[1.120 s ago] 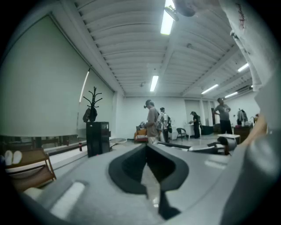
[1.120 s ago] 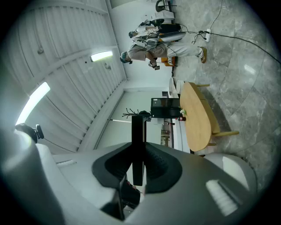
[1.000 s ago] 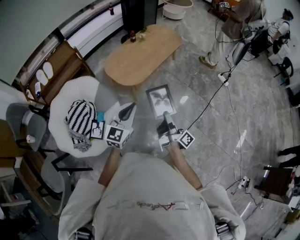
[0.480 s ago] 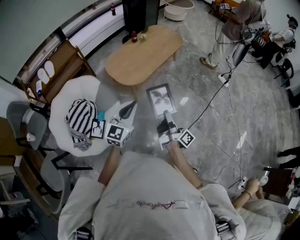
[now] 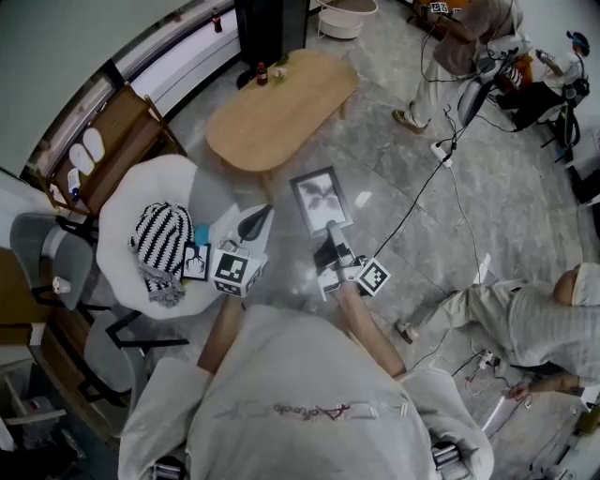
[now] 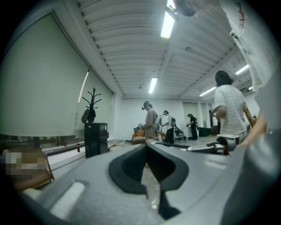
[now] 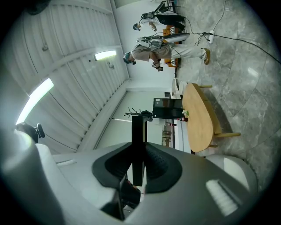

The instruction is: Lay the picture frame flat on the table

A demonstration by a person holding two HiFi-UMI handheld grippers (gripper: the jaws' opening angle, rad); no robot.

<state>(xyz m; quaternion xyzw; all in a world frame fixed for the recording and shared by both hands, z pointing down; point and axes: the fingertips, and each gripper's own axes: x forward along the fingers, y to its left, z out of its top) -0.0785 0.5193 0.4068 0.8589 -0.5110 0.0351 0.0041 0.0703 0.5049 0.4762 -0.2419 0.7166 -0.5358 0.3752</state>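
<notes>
In the head view the picture frame (image 5: 319,198), dark-rimmed with a leaf print, hangs in the air above the grey floor, nearer than the oval wooden table (image 5: 281,105). My right gripper (image 5: 330,231) is shut on its near edge. In the right gripper view the frame (image 7: 139,140) stands edge-on as a black bar between the pads, with the table (image 7: 197,117) beyond it. My left gripper (image 5: 260,217) hovers to the left of the frame, apart from it; its jaws meet at a point, with nothing between them (image 6: 146,151).
A white round armchair (image 5: 127,202) with a striped cushion (image 5: 159,246) stands at the left. A black cabinet (image 5: 272,26) and a bottle (image 5: 262,72) are behind the table. A cable (image 5: 427,192) crosses the floor. A person (image 5: 525,314) crouches at the lower right; others stand at the back.
Both grippers and the frame have stayed where they were. A person has come into view low on the floor at the lower right.
</notes>
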